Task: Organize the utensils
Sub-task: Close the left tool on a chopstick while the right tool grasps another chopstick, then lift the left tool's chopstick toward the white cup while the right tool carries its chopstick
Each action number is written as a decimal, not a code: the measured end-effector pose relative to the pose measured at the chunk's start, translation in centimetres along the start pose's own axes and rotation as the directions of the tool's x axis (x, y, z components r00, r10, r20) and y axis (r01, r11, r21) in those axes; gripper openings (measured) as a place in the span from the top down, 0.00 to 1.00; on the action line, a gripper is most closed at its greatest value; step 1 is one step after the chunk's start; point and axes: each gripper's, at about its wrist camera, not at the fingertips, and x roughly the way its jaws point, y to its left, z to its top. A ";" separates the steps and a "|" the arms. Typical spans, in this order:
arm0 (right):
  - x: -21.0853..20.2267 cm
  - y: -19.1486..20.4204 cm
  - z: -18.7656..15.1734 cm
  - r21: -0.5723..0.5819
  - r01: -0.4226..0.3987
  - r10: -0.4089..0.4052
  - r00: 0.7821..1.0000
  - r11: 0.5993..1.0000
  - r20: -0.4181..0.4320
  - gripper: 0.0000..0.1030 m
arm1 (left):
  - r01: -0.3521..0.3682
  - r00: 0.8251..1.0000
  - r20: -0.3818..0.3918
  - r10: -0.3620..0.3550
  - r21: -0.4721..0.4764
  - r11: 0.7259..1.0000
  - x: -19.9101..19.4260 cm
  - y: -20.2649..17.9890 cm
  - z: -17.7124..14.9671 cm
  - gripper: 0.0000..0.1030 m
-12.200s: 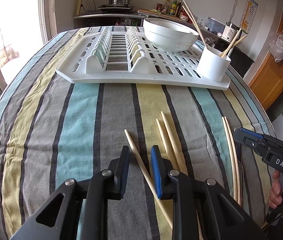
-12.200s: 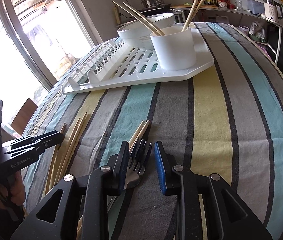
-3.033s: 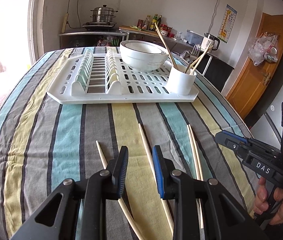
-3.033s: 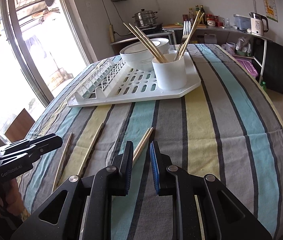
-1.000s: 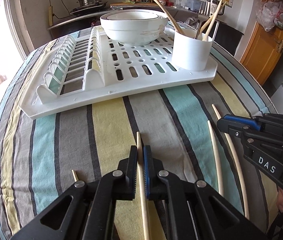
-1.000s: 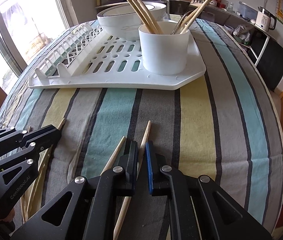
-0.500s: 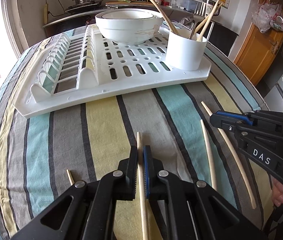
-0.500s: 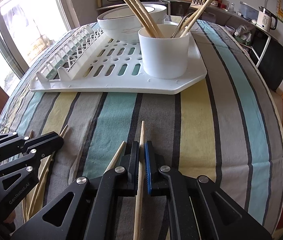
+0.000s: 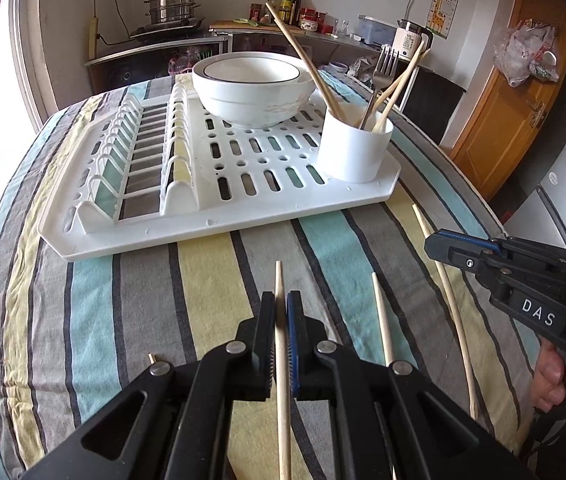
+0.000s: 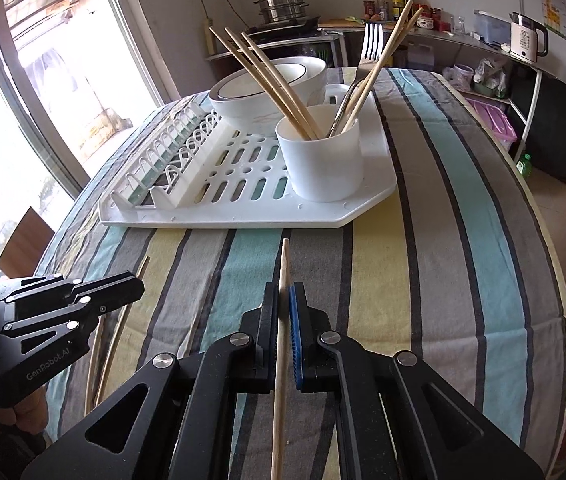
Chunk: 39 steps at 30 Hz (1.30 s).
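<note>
My left gripper [image 9: 280,312] is shut on a wooden chopstick [image 9: 279,280] and holds it above the striped cloth, tip pointing at the white drying rack [image 9: 219,184]. My right gripper [image 10: 283,300] is shut on another chopstick [image 10: 284,264], lifted and pointing at the white utensil cup [image 10: 323,156]. The cup [image 9: 353,148] stands on the rack's near right corner and holds several chopsticks and a fork [image 10: 371,40]. Two loose chopsticks [image 9: 381,320] lie on the cloth to the right of my left gripper; a short end [image 9: 150,357] shows at its left.
A white bowl [image 9: 253,88] sits on the rack behind the cup. The plate slots [image 9: 143,160] fill the rack's left half. The table [image 10: 483,240] drops off at the right. A counter with a pot, bottles and a kettle stands behind.
Both grippers have lifted their chopsticks off the cloth and risen. The rack and cup now sit further off in both views.
</note>
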 end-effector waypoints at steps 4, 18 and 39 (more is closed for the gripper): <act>-1.8 0.1 0.4 -0.003 -0.012 0.012 0.999 1.000 0.052 0.95 | 0.013 0.999 0.046 -0.013 -0.002 1.000 -2.0 0.0 0.7 0.94; -8.1 1.5 -0.5 -0.040 -0.042 0.050 0.975 0.998 0.215 0.95 | 0.042 0.978 0.204 -0.046 0.025 0.999 -9.0 -0.5 0.6 0.94; -12.0 1.3 -0.5 -0.058 -0.031 0.048 0.944 0.998 0.327 0.95 | 0.055 0.950 0.305 -0.071 0.060 0.997 -13.6 -1.5 0.5 0.94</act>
